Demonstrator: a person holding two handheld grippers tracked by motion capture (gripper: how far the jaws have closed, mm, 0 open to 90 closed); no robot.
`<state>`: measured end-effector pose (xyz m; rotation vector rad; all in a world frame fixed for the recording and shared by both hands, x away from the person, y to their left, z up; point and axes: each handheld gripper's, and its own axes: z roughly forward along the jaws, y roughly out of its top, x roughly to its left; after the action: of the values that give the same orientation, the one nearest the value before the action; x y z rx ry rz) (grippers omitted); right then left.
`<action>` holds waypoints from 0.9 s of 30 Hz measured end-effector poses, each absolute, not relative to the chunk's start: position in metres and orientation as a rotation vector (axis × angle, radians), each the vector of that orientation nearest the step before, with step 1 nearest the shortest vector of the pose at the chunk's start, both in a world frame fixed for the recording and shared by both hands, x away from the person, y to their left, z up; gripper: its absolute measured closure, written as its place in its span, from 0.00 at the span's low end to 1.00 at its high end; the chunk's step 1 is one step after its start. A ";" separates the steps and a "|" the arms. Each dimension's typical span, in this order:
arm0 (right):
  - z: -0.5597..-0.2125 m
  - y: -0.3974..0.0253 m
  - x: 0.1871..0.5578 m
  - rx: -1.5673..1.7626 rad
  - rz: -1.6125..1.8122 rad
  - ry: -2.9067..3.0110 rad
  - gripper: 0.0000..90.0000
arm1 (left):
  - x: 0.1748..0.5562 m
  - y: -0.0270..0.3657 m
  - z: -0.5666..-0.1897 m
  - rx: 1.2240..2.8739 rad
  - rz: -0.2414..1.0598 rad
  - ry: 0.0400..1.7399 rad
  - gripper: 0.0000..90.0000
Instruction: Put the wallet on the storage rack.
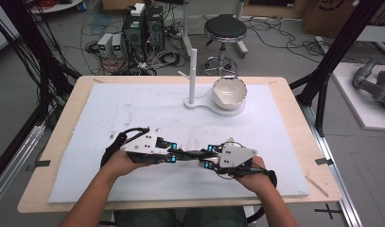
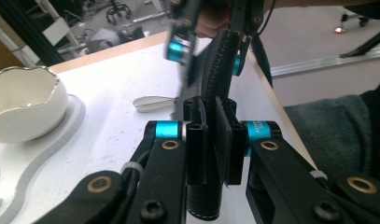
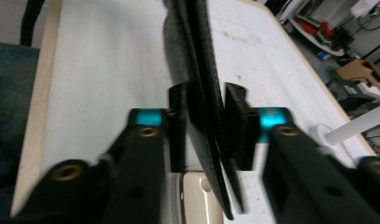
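- White mat (image 1: 133,113) covers the table (image 1: 62,123).
- White bowl (image 1: 229,91) sits on a stand (image 1: 192,75) at the far side, right of centre.
- Left gripper (image 1: 173,156) and right gripper (image 1: 208,156) meet near the front edge.
- Black leather case (image 2: 215,93): both grippers' jaws are closed on it, one per end, above the mat.
- Small white spoon-like piece (image 2: 152,102) lies under it.

white mat (image 1: 133,113) on wooden table (image 1: 294,109). left gripper (image 1: 173,156) and right gripper (image 1: 206,156) low near front edge, tips facing each other, thin black item (image 1: 190,153) spanning between them. each gripper held by hand, forearms from bottom. far side: white bowl (image 1: 229,92) on white stand base (image 1: 204,105), upright post (image 1: 192,75) just beside bowl. stool (image 1: 225,29), cables (image 1: 157,56) on floor beyond.
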<state>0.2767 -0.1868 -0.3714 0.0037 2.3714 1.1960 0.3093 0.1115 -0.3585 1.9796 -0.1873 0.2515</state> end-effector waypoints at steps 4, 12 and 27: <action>-0.374 -0.186 0.279 0.028 1.207 2.417 0.90 | 0.312 0.114 -0.359 1.948 0.274 -0.115 0.85; -0.373 -0.209 0.296 0.259 1.274 2.365 0.91 | 0.319 0.138 -0.354 1.848 0.377 0.078 0.37; -0.353 -0.250 0.349 0.585 1.320 2.082 0.91 | 0.322 0.178 -0.359 1.793 0.450 0.230 0.31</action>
<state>0.3489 -0.2500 -0.3527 0.5850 2.0823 1.3197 0.3221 0.1776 -0.3588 1.7930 0.2299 0.4501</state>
